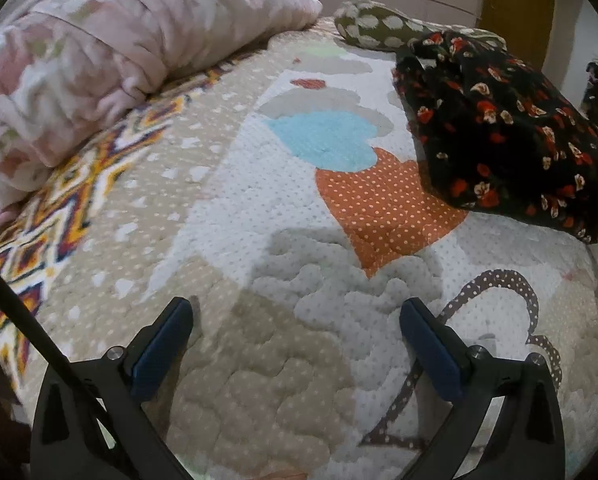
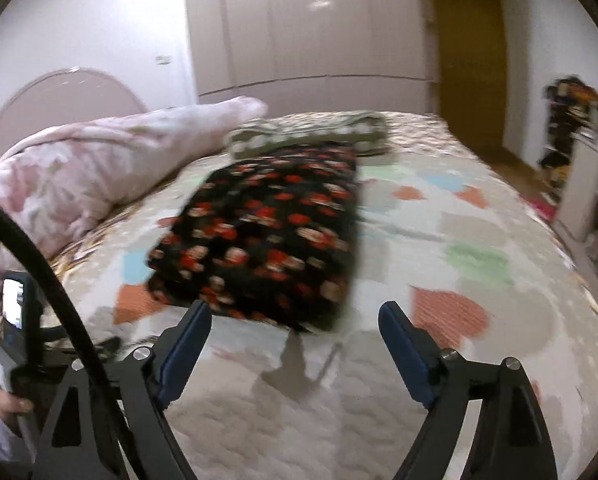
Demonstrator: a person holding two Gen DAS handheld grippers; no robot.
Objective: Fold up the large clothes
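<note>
The black, red-flowered folded garment (image 2: 259, 232) lies on the quilted patchwork bed (image 2: 479, 240), long axis running away, just ahead of the released, empty right claw (image 2: 295, 344), nearer than the released left claw (image 1: 295, 332).

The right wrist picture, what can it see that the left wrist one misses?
Only the right wrist view shows the shelf unit, the pale headboard, a hand on a handle, and the right gripper, open over bare quilt. Only the left wrist view shows the zigzag-patterned cloth and the left gripper, also open. Both share the black floral garment, folded, the olive spotted cloth behind it, the pink blanket, the quilt and the door.
</note>
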